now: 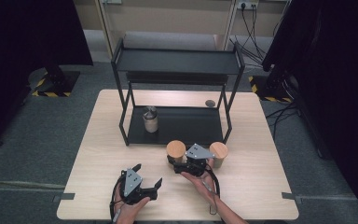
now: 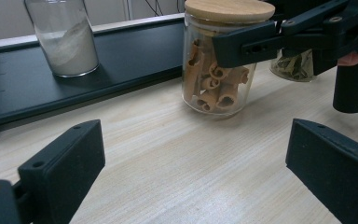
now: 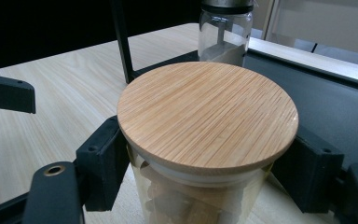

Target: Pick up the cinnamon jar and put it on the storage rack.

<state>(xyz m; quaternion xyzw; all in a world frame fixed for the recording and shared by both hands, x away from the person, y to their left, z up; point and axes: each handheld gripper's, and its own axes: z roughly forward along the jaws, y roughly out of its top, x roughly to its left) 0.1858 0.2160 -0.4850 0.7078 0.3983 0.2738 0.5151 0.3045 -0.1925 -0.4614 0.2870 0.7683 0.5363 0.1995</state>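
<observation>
Wood-lidded jar (image 3: 205, 140) clamped in R gripper (image 1: 179, 164) jaws, L gripper (image 1: 144, 179) jaws wide, empty, resting on table (image 1: 261, 186).

It looked like a lab or recording studio rather than a home. A single pale wooden tabletop (image 1: 98, 154) stood alone on grey carpet (image 1: 32, 135), hemmed in by black curtains (image 1: 23, 32) on both sides. Stand bases edged with yellow-and-black hazard tape (image 1: 51, 93) sat beyond its far corners, and loose cables (image 1: 254, 32) ran to wall sockets (image 1: 247, 5) behind. Strips of tape (image 1: 65, 197) marked the floor beside its near corners.
</observation>
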